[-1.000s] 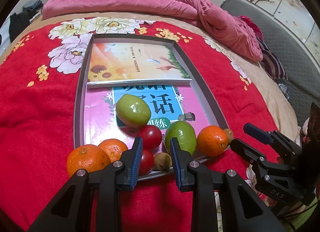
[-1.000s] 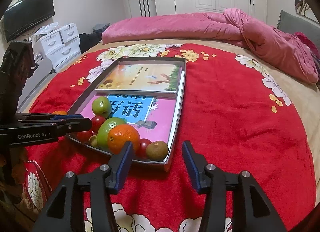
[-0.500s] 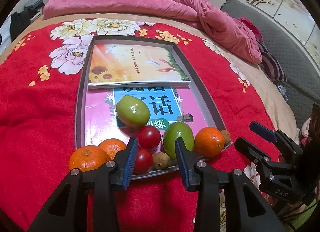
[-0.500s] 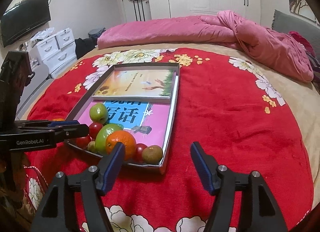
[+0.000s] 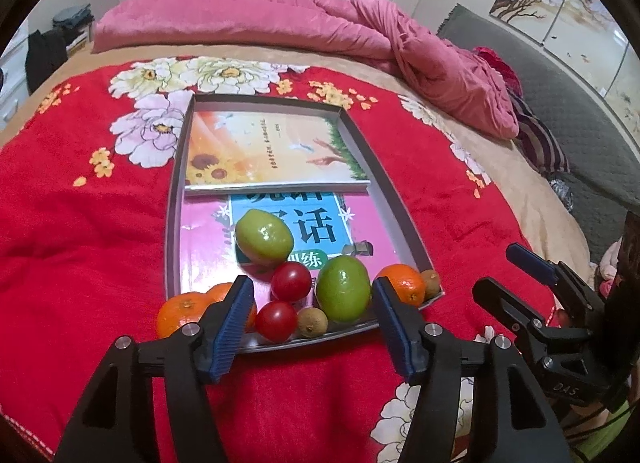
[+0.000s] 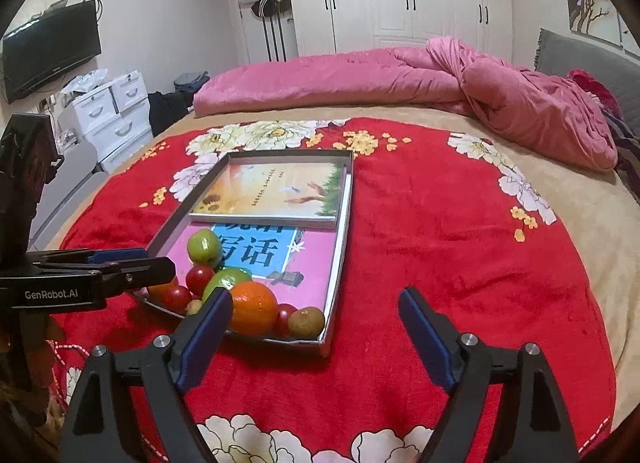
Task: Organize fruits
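Change: both grippers have lifted a little since a second ago and stand wider; the fruit lies as it did.
Left gripper (image 5: 312,323): jaws opening, about half apart, nothing between the pads; it hangs over the near end of the tray (image 5: 174,199).
Right gripper (image 6: 316,333): jaws opening, wide, empty; over the red floral blanket (image 6: 440,247) beside the tray's near right corner.
Fruit: two green fruits (image 5: 264,237), two red tomatoes (image 5: 291,281), small brown fruits (image 5: 311,322) and an orange (image 5: 404,287) crowd the tray's near end, on the pink book (image 5: 204,247).
Outside: one orange (image 5: 180,313) sits at the tray's near left corner, seemingly on the blanket.
Far end: sunflower book (image 5: 264,151) lies flat in the tray.
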`<state>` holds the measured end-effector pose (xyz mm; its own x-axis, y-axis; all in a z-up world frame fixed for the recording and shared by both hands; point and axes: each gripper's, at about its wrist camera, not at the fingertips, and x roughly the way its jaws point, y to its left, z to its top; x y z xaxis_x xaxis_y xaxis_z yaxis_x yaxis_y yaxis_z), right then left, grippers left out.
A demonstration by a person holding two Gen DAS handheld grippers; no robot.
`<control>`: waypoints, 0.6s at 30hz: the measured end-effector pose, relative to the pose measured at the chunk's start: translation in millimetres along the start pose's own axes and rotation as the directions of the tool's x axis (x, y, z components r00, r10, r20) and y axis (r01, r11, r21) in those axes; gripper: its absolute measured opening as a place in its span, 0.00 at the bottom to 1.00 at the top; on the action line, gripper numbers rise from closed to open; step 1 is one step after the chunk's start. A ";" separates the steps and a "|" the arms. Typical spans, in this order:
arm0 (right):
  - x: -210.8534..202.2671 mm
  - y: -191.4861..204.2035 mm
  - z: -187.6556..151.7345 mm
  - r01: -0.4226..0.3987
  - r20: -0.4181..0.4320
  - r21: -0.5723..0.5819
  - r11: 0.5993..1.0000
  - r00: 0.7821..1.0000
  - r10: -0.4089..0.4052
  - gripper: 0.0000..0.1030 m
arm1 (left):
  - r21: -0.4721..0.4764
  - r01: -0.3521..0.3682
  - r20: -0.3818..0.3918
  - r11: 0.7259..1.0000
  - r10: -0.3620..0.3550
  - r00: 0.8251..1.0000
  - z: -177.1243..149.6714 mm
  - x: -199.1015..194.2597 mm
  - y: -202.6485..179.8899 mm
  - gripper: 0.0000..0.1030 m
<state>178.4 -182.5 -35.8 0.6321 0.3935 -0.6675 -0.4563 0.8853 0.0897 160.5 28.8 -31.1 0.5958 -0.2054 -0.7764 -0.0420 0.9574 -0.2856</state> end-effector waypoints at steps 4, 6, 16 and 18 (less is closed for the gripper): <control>-7.8 3.8 2.2 0.001 0.018 -0.006 1.000 1.000 -0.001 0.87 | 0.002 -0.013 0.018 1.000 0.013 1.000 0.8 -10.4 -2.3 0.72; -12.9 5.5 3.7 0.000 0.026 -0.006 1.000 1.000 0.000 0.88 | 0.005 -0.019 0.028 1.000 0.019 0.999 1.0 -15.8 -3.2 0.73; -48.0 13.2 3.1 -0.068 0.058 0.051 0.996 0.996 0.065 0.99 | -0.008 -0.091 0.049 0.996 0.091 0.995 -30.4 -58.7 -10.6 0.77; -53.1 17.6 -2.3 -0.073 0.048 0.048 0.996 0.996 0.071 0.99 | -0.021 -0.095 0.050 0.995 0.096 0.994 -39.8 -65.1 -10.8 0.77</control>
<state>135.4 -188.4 -0.5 0.6280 0.4665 -0.6229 -0.4704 0.8652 0.1736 90.2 23.8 0.2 0.6284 -0.1023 -0.7711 -0.1154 0.9681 -0.2226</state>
